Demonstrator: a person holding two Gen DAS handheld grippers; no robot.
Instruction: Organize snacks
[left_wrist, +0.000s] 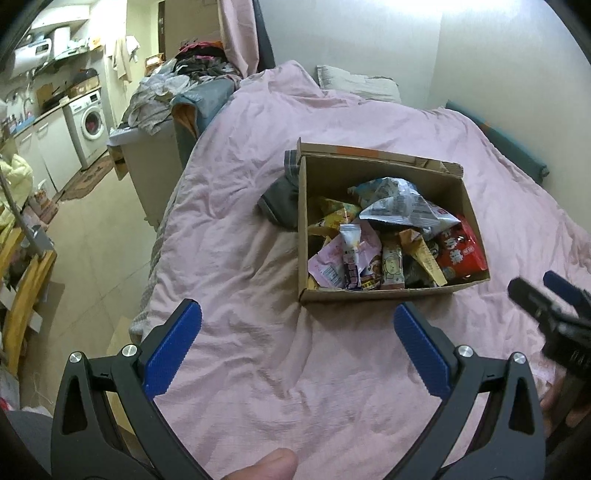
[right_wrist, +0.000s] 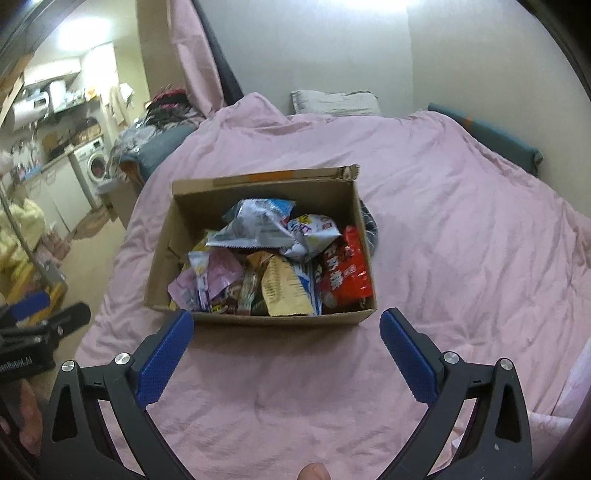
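Observation:
An open cardboard box (left_wrist: 303, 229) (right_wrist: 162, 258) sits on a pink bedcover, packed with several snack packets: a red bag (left_wrist: 461, 251) (right_wrist: 345, 275), a silver-blue bag (left_wrist: 399, 206) (right_wrist: 258, 225) and a tan pouch (right_wrist: 284, 288). My left gripper (left_wrist: 297, 317) hovers open over the cover, just short of the box's near left corner. The right gripper (right_wrist: 286, 326) is open too, its blue pads either side of the box's near wall. Each gripper also shows blurred at the edge of the other wrist view: the right gripper (left_wrist: 546, 295), the left gripper (right_wrist: 48, 310).
A dark grey cloth (left_wrist: 280, 203) (right_wrist: 369, 225) lies against the box's far side. The pink bedcover (left_wrist: 258, 350) (right_wrist: 461, 240) spreads wide around it. Pillow (left_wrist: 354, 83) at the head by the wall. A cluttered cabinet (left_wrist: 159, 147) and floor lie left of the bed.

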